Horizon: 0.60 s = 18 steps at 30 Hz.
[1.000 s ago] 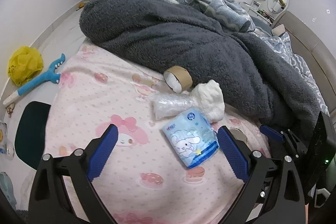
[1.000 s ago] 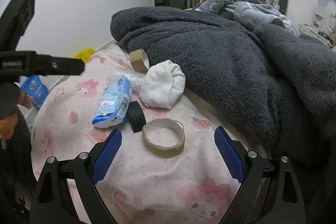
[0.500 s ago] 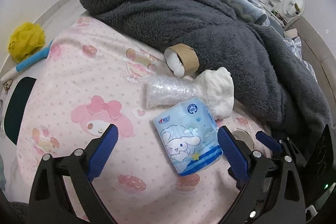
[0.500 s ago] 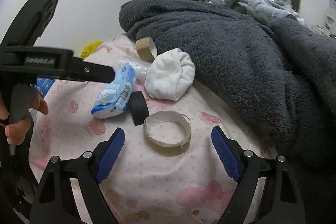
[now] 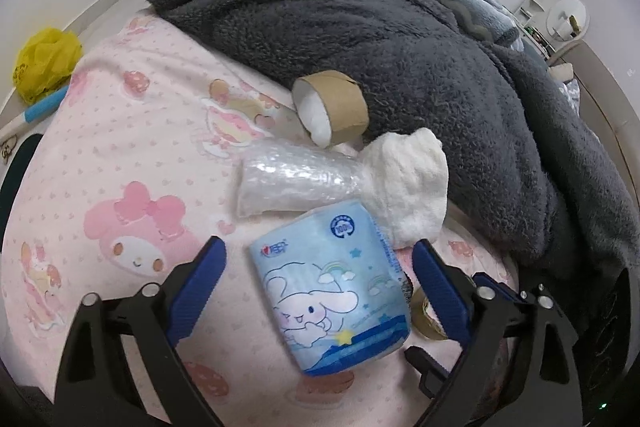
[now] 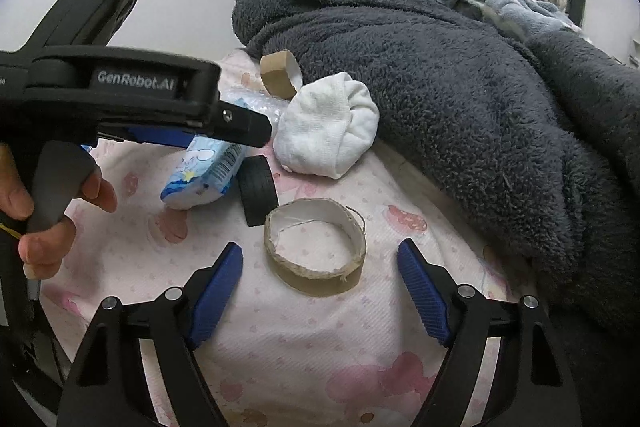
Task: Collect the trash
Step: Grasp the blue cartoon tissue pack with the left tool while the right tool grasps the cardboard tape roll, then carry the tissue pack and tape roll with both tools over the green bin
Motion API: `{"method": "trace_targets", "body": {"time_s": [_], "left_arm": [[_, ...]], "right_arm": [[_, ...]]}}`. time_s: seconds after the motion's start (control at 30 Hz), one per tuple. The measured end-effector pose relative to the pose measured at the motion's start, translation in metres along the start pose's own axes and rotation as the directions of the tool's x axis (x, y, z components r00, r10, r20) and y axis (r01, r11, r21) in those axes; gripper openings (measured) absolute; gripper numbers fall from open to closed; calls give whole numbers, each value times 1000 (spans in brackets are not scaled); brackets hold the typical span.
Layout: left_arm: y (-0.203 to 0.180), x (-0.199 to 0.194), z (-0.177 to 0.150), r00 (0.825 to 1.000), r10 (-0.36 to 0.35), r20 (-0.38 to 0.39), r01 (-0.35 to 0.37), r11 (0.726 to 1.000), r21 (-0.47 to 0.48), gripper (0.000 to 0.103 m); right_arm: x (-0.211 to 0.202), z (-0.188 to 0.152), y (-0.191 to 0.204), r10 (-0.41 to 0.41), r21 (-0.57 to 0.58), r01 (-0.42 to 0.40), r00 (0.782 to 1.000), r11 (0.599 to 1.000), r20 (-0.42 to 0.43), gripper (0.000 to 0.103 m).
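Observation:
A blue cartoon tissue pack (image 5: 332, 287) lies on the pink bedsheet (image 5: 132, 155) between the open jaws of my left gripper (image 5: 320, 267). Behind it lie a bubble-wrap piece (image 5: 292, 179), a white crumpled cloth (image 5: 412, 187) and a brown tape core (image 5: 332, 107). My right gripper (image 6: 320, 267) is open, with a wide cardboard ring (image 6: 316, 247) lying between its fingertips. A black ring (image 6: 256, 191) stands beside the tissue pack (image 6: 204, 171). The left gripper body (image 6: 120, 95) crosses the right wrist view.
A thick dark grey blanket (image 5: 400, 39) is heaped over the far and right side of the bed. A yellow bag (image 5: 44, 63) and a blue-handled tool (image 5: 40, 111) lie on the floor at the left. The white cloth (image 6: 328, 131) rests against the blanket (image 6: 480, 87).
My left gripper has moved forward and down, so the tissue pack now sits between its jaws. My right gripper has moved closer to the cardboard ring.

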<state>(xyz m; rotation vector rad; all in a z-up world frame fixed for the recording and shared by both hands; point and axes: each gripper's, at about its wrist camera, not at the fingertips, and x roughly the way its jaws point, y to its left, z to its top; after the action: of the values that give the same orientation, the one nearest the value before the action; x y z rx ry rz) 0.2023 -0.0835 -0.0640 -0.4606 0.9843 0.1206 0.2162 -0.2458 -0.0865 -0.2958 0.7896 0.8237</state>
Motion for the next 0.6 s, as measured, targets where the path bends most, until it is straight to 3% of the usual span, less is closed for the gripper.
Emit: {"method": "trace_targets", "body": {"time_s": [0.13, 0.33, 0.47, 0.6], "left_arm": [[1, 4, -1, 1000, 10, -2, -10, 999, 32, 74], [5, 2, 0, 1000, -12, 6, 12, 999, 41, 65], [6, 0, 2, 999, -37, 1, 37, 998, 55, 63], [9, -6, 3, 998, -63, -2, 63, 996, 62, 62]], "right_arm": [[0, 1, -3, -5, 6, 5, 1000, 1000, 11, 77], [4, 3, -5, -15, 10, 15, 1000, 1000, 5, 70], [9, 5, -5, -11, 7, 11, 1000, 1000, -13, 63], [8, 4, -7, 3, 24, -3, 1000, 1000, -15, 49]]}}
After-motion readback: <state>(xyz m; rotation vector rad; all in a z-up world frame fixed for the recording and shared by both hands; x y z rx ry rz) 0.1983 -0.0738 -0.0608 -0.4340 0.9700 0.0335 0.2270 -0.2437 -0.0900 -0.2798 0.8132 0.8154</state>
